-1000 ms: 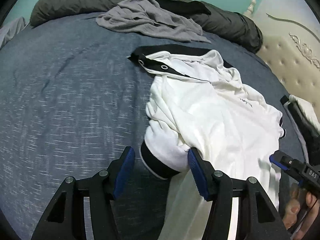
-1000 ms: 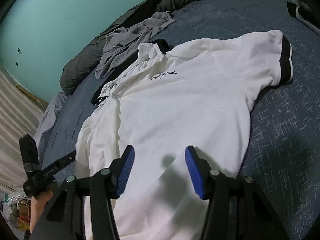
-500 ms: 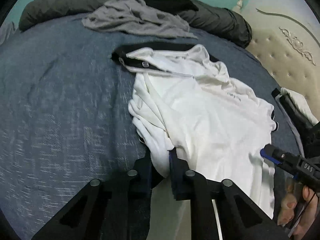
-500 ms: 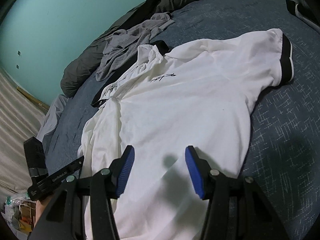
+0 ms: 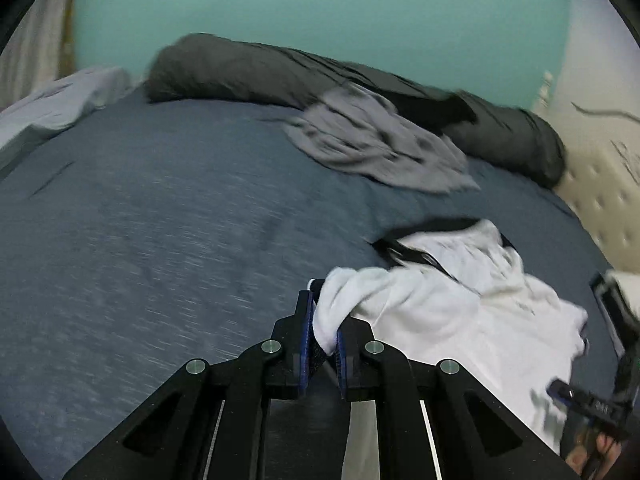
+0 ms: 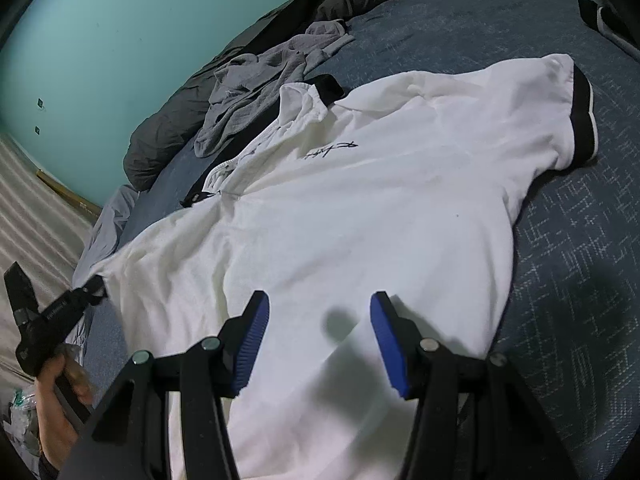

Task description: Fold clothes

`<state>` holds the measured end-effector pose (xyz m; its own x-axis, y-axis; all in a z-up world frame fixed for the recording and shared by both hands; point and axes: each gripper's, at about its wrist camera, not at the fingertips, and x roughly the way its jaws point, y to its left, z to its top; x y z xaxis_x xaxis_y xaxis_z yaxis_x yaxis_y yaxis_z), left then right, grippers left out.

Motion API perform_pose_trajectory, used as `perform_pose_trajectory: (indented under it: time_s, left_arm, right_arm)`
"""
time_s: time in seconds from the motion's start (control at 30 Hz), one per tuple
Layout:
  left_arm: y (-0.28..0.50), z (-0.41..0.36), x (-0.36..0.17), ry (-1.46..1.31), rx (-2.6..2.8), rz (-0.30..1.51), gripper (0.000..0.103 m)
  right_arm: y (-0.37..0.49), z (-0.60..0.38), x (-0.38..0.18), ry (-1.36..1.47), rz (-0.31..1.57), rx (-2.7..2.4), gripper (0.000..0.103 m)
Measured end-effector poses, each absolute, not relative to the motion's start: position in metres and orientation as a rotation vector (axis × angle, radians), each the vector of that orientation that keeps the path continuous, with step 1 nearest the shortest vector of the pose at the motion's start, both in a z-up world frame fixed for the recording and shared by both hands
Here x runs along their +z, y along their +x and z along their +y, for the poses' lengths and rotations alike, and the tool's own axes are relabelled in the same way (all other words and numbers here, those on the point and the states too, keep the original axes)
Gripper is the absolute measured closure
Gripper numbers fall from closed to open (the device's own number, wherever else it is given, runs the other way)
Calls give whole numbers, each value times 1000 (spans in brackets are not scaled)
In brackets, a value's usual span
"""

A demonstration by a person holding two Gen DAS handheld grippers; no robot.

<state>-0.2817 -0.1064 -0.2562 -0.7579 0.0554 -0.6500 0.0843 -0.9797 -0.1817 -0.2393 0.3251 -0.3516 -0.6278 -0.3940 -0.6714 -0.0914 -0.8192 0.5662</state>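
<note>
Left gripper (image 5: 322,334): lower centre of its frame, jaws closing, blue pads pinching the sleeve end of the white polo shirt (image 5: 460,316).
Right gripper (image 6: 318,340): lower centre of its view, fingers spread, nothing between the pads, poised over the shirt's lower body.
Shirt: spread on the blue bedspread (image 6: 580,260), black-cuffed sleeve at upper right.
Grey garment (image 5: 372,140): crumpled, upper centre.
Dark duvet (image 5: 248,70): rolled behind the grey garment.

A blue bed (image 5: 168,232) below a teal wall (image 5: 320,12); rolled dark grey duvet (image 5: 248,68) along its far edge.
</note>
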Motion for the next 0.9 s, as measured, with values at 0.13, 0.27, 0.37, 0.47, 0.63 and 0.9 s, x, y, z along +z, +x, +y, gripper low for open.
perform_pose_trajectory:
  time_s: [0.13, 0.27, 0.37, 0.47, 0.63, 0.9]
  left_arm:
    - [-284, -133, -258, 1053, -2845, 360, 93]
    - [-292, -155, -271, 1099, -2774, 411, 92]
    - [-296, -169, -297, 1191, -2692, 505, 90]
    - [-295, -182, -320, 1263, -2607, 605, 80]
    - [-286, -187, -309, 1186, -2606, 616, 50]
    - [-274, -173, -284, 1135, -2697, 589, 48]
  right_arm:
    - [-240, 325, -352, 1259, -850, -2544, 50]
    - [-240, 324, -353, 1267, -841, -2539, 50]
    - [-240, 325, -353, 1272, -840, -2540, 50]
    - [-239, 326, -354, 1275, -844, -2539, 50]
    - [-239, 329, -354, 1274, -856, -2540, 50]
    - [-241, 330, -353, 1272, -853, -2536, 50]
